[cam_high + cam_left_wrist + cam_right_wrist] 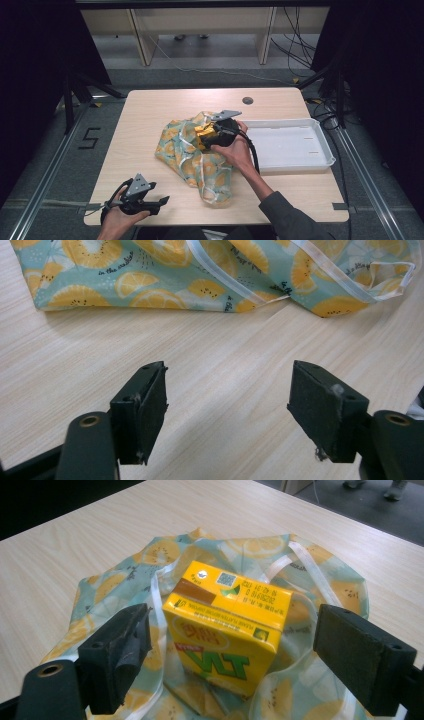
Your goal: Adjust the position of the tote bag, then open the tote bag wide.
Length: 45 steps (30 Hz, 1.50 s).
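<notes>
Both tools gape wide: right tool [230, 650] straddling the yellow carton [227, 630] on the bag [192, 155], left tool [227, 410] empty.

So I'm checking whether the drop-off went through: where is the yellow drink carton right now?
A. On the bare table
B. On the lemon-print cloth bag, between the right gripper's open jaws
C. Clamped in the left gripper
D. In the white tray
B: the yellow carton sits on the lemon-print bag, with the right gripper jaws apart from its sides.
</notes>
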Each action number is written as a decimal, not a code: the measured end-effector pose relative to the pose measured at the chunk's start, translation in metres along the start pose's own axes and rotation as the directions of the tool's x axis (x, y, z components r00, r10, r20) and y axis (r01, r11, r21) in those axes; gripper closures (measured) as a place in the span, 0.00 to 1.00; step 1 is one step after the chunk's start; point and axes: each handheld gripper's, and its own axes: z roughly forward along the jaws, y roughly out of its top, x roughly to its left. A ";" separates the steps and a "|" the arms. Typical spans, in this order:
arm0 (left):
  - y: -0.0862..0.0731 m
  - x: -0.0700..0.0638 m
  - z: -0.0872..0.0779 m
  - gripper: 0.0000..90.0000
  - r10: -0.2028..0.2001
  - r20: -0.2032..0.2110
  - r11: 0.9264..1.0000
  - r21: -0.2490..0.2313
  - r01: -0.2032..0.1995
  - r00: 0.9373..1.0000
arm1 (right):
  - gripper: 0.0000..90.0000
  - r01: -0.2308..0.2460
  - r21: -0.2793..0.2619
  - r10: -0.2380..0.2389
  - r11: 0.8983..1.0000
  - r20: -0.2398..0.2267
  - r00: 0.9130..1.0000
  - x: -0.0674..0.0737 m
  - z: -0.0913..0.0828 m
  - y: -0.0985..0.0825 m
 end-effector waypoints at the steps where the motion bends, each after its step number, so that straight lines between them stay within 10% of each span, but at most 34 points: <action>1: -0.001 0.001 -0.002 0.32 0.015 -0.005 1.000 0.021 -0.015 1.000 | 0.18 -0.005 -0.004 0.005 1.000 0.001 1.000 0.001 0.002 0.000; 7: -0.005 -0.003 -0.001 0.30 -0.037 -0.003 0.999 0.007 0.037 0.999 | 0.18 -0.009 0.017 0.009 1.000 0.004 1.000 0.002 0.012 0.000; 13: -0.005 0.001 -0.001 0.30 0.011 -0.009 1.000 0.015 -0.011 1.000 | 0.18 -0.024 0.019 0.023 1.000 0.013 1.000 0.002 0.018 0.001; 45: -0.009 0.001 -0.001 0.30 -0.012 0.000 1.000 0.012 0.012 1.000 | 0.22 -0.082 0.077 0.077 0.994 0.059 0.995 0.007 0.042 0.001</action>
